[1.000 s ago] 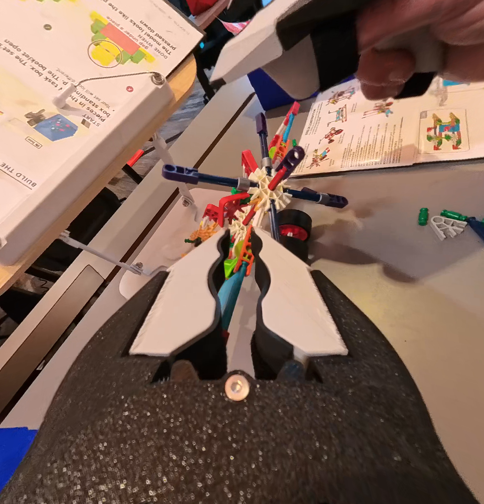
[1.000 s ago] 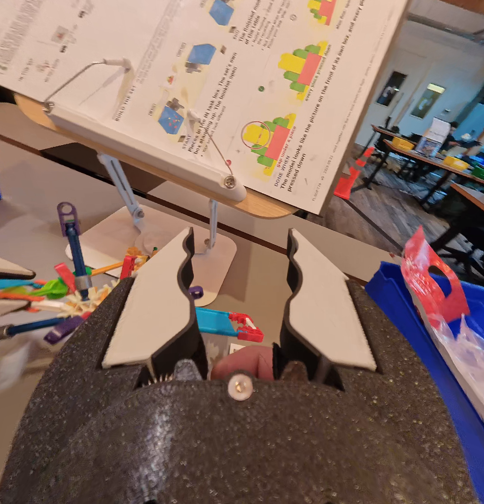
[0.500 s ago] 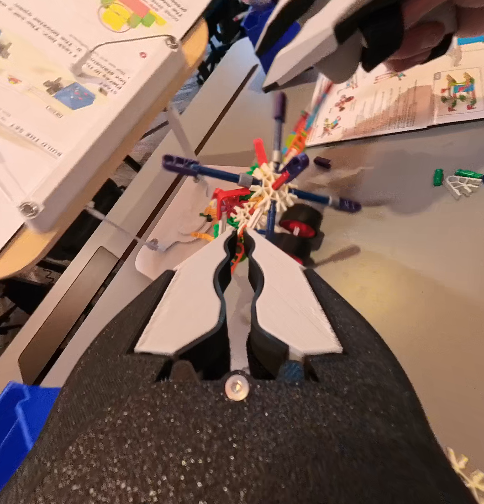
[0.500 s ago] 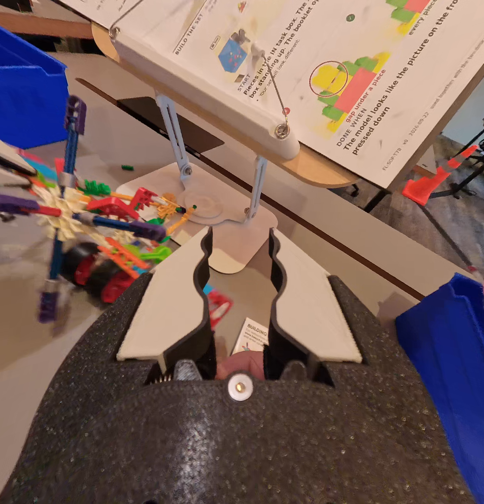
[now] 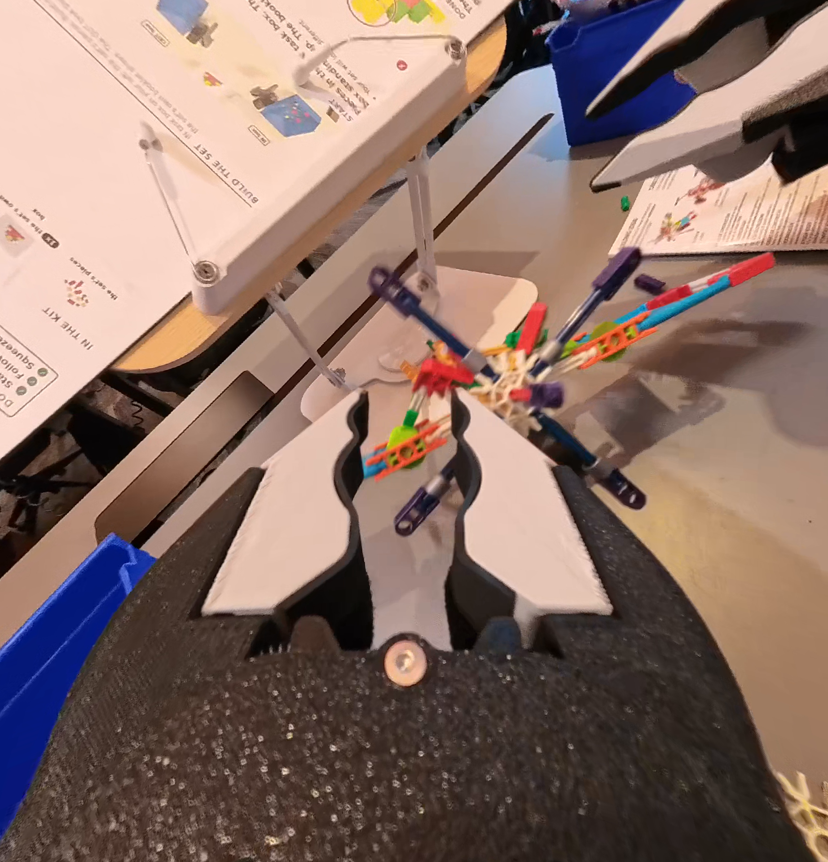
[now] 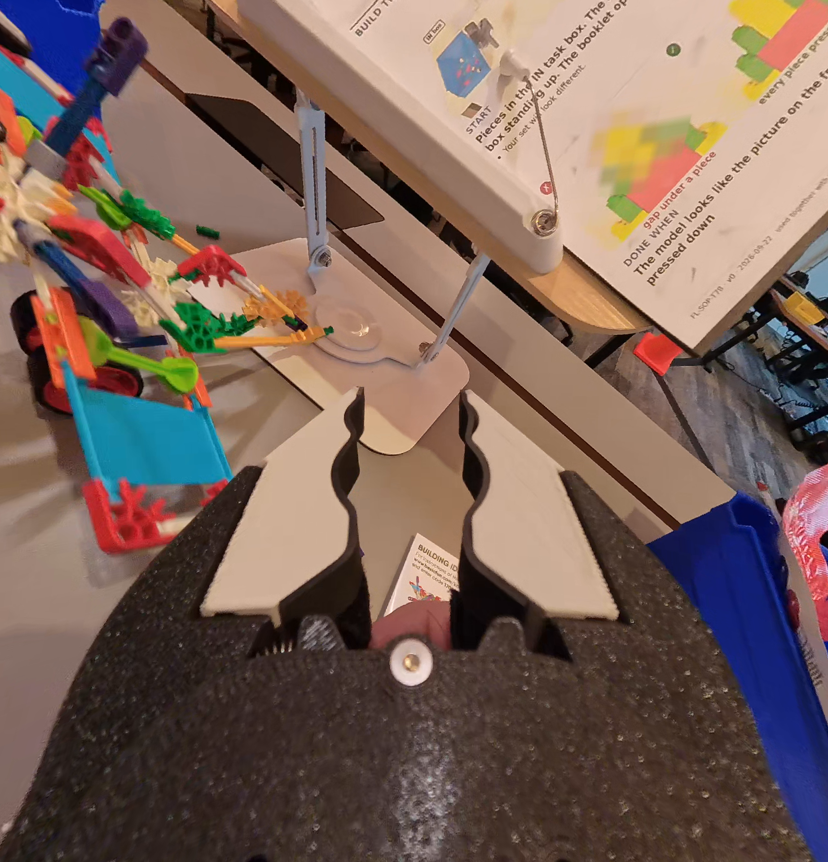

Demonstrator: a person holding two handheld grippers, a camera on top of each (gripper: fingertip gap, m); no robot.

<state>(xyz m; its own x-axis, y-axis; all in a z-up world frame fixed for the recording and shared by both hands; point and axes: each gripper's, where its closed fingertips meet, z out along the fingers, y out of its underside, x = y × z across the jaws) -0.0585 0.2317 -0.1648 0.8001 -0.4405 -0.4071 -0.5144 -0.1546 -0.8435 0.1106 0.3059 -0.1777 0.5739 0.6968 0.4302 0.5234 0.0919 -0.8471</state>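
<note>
The rod-and-connector toy model [image 5: 505, 378] lies on the tabletop [image 5: 682, 536] against the document stand's base [image 5: 487, 298]. The left gripper [image 5: 408, 401] has its jaws part-open, straddling an orange-green piece without pinching it. The right gripper [image 6: 410, 396] is beside the model, jaws apart and empty.

One colourful rod-and-connector model [image 5: 505, 378], one tilted instruction board [image 5: 193, 140] on a stand, two blue bins [image 6: 748, 620], one open booklet [image 5: 748, 219], two grippers [image 5: 408, 410].
</note>
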